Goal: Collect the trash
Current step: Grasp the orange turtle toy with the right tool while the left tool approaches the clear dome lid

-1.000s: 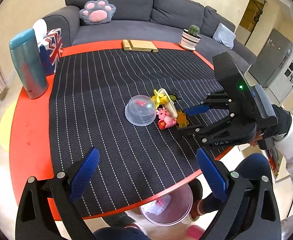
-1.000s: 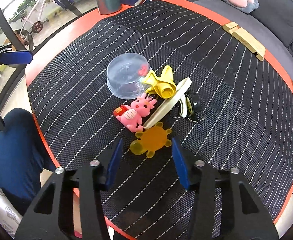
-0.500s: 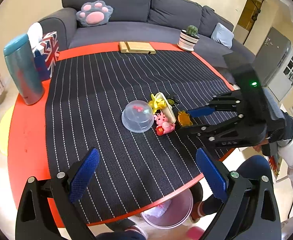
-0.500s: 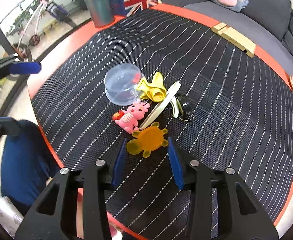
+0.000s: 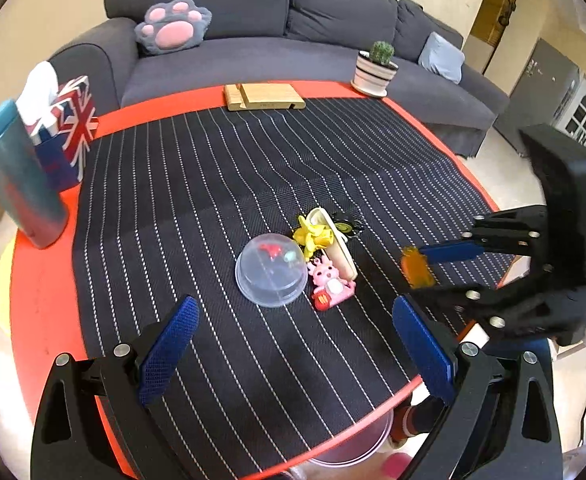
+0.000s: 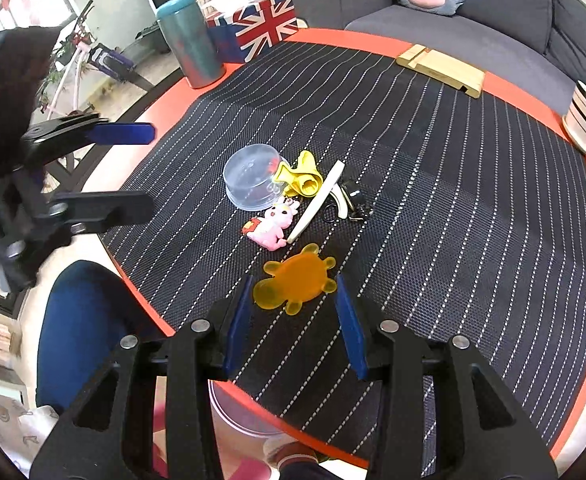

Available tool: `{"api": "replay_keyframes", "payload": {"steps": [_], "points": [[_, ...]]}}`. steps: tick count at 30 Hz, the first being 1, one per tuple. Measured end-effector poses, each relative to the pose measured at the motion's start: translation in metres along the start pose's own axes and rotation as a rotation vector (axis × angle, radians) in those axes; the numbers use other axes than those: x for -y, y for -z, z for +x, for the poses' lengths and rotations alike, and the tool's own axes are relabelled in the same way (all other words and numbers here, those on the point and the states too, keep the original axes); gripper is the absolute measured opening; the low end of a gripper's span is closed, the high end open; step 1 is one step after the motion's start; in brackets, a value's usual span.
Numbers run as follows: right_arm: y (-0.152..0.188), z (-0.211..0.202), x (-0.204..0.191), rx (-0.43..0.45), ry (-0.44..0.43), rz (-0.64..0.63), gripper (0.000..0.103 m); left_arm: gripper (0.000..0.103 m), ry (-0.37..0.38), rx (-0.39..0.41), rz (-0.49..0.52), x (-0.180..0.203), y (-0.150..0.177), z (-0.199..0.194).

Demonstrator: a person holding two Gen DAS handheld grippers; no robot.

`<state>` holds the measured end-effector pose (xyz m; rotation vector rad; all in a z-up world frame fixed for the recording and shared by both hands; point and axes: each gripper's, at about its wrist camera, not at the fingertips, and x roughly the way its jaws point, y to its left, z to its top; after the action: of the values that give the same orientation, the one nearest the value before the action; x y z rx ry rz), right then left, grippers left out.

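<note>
Sofa: one grey sofa behind your table, its right end cut off by the lens edge
Table: one round red table under one black striped mat
Bin: one clear bin below the near table edge, mostly hidden; what's inside you can't make out
Far items: one teal flask, one flag-print tissue box, one wooden stand, one potted cactus
Left gripper: your left gripper hangs over the mat with its fingers wide apart and nothing between them
Right gripper: your right gripper has its blue pads clamped on the orange turtle, lifted clear of the mat
Pile: one clear dome lid, one yellow crumpled piece, one cream strip, one pink figure
Small dark thing: one black keychain, probably, half hidden behind the strip
</note>
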<state>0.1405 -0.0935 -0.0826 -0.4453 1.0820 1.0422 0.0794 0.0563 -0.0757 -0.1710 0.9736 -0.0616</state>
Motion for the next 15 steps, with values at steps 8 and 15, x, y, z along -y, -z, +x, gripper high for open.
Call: {"api": "replay_keyframes", "payload": {"steps": [8, 15], "points": [[0.006, -0.013, 0.007, 0.022, 0.011, 0.031, 0.041, 0.094, -0.019, -0.076, 0.031, -0.003, -0.014, 0.03], [0.011, -0.019, 0.016, 0.028, 0.023, 0.062, 0.041, 0.094, -0.026, -0.125, 0.053, -0.008, -0.02, 0.054]]}}
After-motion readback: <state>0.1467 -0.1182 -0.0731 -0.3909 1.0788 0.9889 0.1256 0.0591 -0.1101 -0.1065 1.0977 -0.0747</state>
